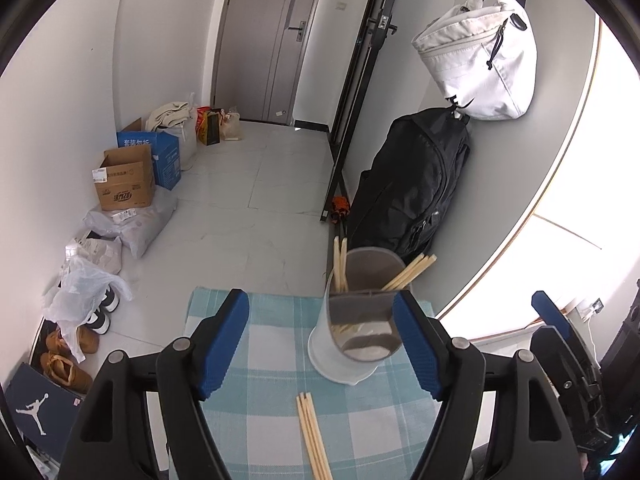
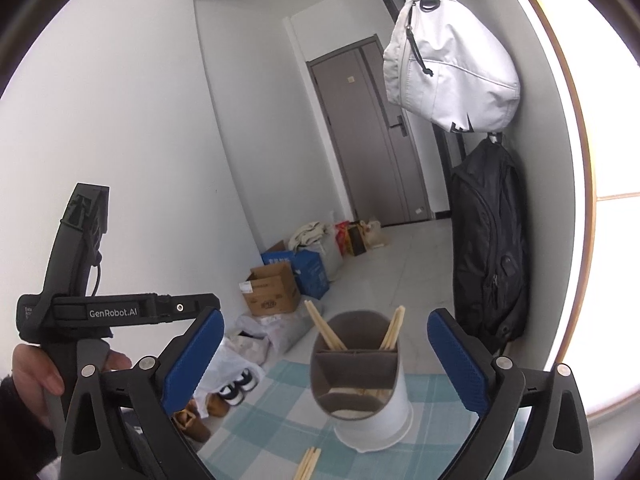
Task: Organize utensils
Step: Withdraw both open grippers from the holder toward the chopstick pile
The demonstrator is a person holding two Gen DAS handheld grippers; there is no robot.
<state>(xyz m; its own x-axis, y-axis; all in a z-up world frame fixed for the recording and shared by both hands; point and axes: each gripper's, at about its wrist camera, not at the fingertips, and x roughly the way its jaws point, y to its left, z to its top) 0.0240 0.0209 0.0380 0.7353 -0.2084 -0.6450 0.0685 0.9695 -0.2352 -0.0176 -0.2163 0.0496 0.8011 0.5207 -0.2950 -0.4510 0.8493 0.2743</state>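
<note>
Both claws spread, gripping nothing: left claw (image 1: 320, 344), right claw (image 2: 326, 354). Utensil holder (image 1: 358, 320) with chopsticks upright on checked worktop cloth (image 1: 272, 420); loose chopsticks (image 1: 314, 438) lie just before it.

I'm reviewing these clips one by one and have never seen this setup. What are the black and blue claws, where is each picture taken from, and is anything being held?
There is no robot here. A person holds a handheld two-finger gripper in each hand, and each gripper carries a fisheye camera looking along its fingers. One picture comes from the left gripper, the other from the right gripper; the blue pads are their fingertips. In the right view you also see the left gripper's body and the person's hand on it.

On the checked cloth stands a divided holder with chopsticks in two compartments. A loose bundle of chopsticks lies on the cloth in front of it.

Both grippers are open and hold nothing.
</note>
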